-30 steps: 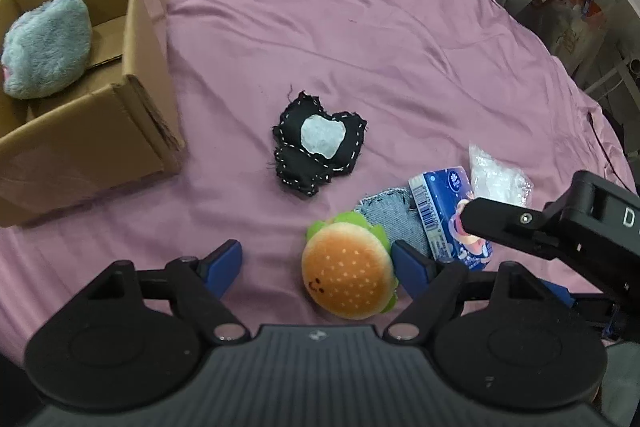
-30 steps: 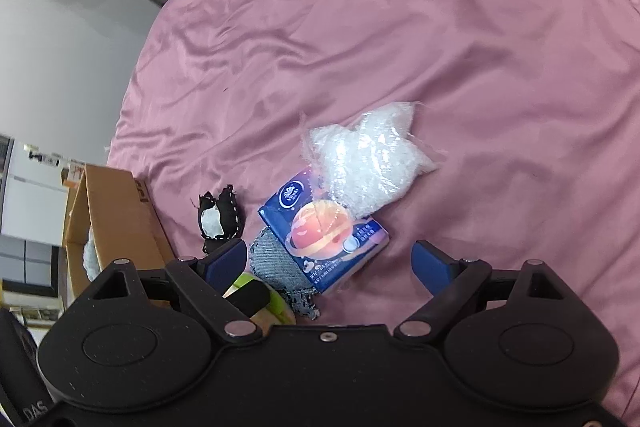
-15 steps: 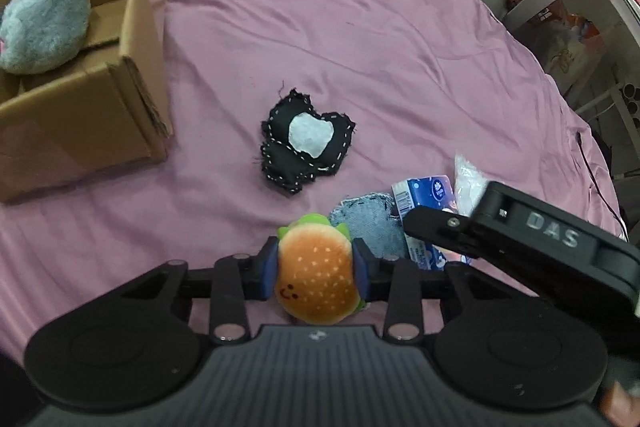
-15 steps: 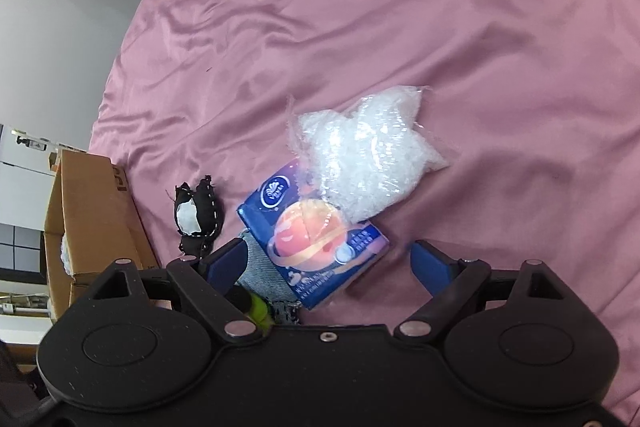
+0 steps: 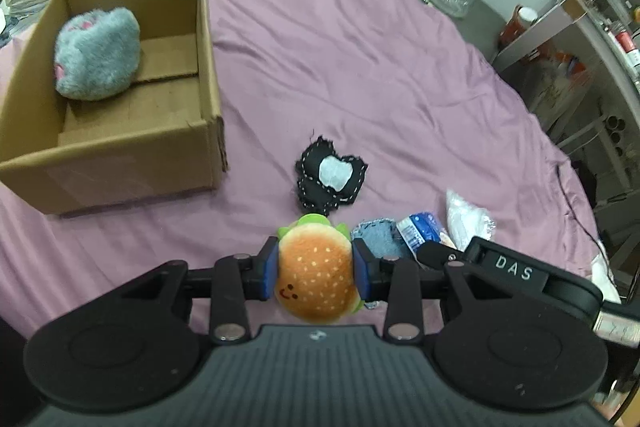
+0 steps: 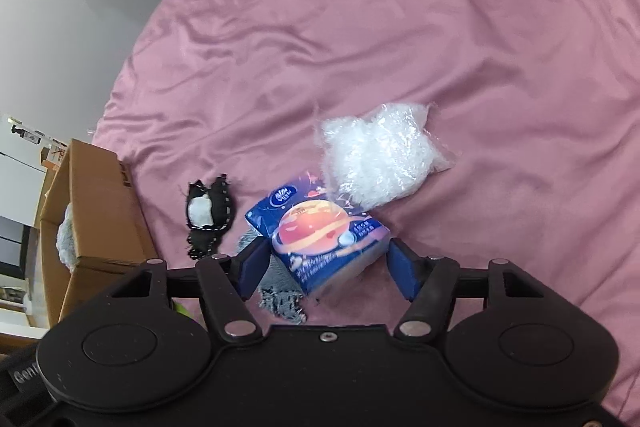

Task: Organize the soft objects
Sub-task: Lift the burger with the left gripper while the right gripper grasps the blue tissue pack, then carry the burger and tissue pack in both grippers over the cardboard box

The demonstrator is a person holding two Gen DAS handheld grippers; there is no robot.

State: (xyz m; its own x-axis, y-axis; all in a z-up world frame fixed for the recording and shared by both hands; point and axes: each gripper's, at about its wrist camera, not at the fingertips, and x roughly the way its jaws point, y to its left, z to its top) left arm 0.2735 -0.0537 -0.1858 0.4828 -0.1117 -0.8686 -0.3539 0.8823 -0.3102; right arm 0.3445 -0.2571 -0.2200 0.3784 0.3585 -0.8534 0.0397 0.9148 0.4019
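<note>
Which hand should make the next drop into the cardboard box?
Left. The left tool is clamped on the burger plush, with the cardboard box on its side. The right tool has just been closing around the tissue pack.

Two handheld grippers, matte black plastic. Left gripper (image 5: 316, 269): wide body with ribbed grey-black centre panel, round raised disc on each side, angular linkage arms pinned by silver rivets, blue pads on fingers (image 5: 269, 269). Small screw at top of ribbed panel. Right gripper (image 6: 326, 267): same build, smooth centre, silver screw in middle, silver rivets on linkage, dark blue pads. Pale lettering at lower left edge, partly cut off. White "DAS" lettering on its side, as seen from left wrist view.
</note>
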